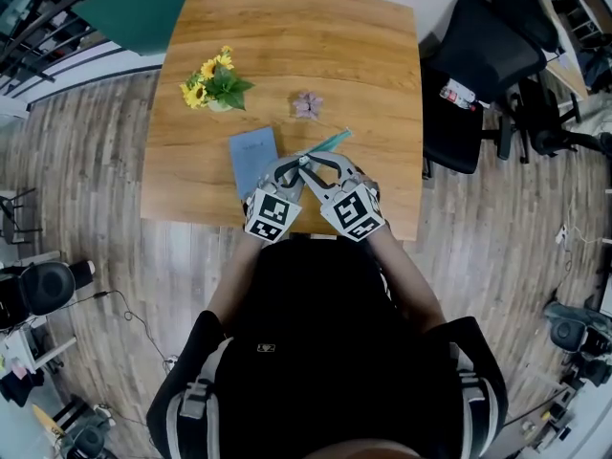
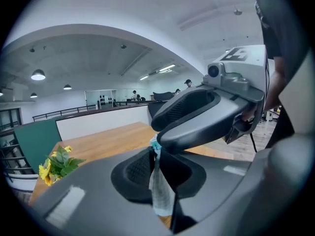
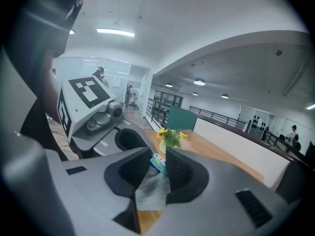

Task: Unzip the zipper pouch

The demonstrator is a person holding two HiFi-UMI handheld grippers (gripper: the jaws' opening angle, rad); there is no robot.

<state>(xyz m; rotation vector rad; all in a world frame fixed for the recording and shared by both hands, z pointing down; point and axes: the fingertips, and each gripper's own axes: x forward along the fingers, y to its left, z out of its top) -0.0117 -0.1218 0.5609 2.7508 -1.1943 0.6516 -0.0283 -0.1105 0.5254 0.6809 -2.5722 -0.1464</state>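
A wooden table (image 1: 287, 36) stands on a plank floor (image 1: 86, 189). On it a small bunch of sunflowers (image 1: 212, 76) sits toward the far left. A small pinkish thing (image 1: 307, 104) lies to their right, apart from them, and a blue notebook (image 1: 253, 158) lies nearer the front edge. A black office chair (image 1: 478, 55) stands beside the table's right side, and a green panel (image 1: 143, 8) stands beyond its far left corner.

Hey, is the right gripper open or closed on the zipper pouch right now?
Open: the right gripper shows its jaws apart, pouch fabric loose between them; the left gripper pinches it.
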